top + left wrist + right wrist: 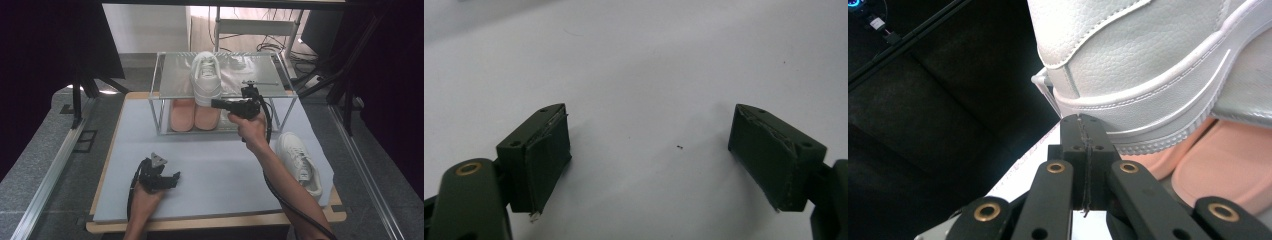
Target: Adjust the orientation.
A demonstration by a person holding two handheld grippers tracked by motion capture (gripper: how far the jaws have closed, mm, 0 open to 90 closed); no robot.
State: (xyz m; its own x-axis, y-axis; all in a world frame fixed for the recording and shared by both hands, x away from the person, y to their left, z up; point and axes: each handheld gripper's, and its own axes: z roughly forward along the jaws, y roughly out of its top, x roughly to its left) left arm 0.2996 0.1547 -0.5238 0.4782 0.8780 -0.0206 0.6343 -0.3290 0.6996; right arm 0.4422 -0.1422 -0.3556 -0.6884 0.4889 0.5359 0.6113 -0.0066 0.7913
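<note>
White leather is what the work turns on: one white sneaker already stands on the top shelf of the clear rack at the far edge of the table, toe pointing away, its heel hanging a little over the shelf's near edge. On the shelf below sits a pair of pink slippers. The second white sneaker lies on the table near its right edge, well apart from the rack and from both grippers.

The right gripper is held at the heel of the shelved shoe. In the right gripper view its jaws are pressed flat together with nothing between them, the tips right at the sole rim of that sneaker; whether they actually touch the rubber or stop just short is hard to tell from this angle. It looks like a nudge to seat the heel farther onto the shelf.

The left gripper rests low near the table's near-left part, jaws spread wide over bare grey surface, as the left gripper view shows, with nothing in them.

By my reading, about half the job is done: one shoe is up and only needs squaring. What is left is to fetch the sneaker by the right edge and set it on the top shelf beside its mate, where free room shows to the right.
</note>
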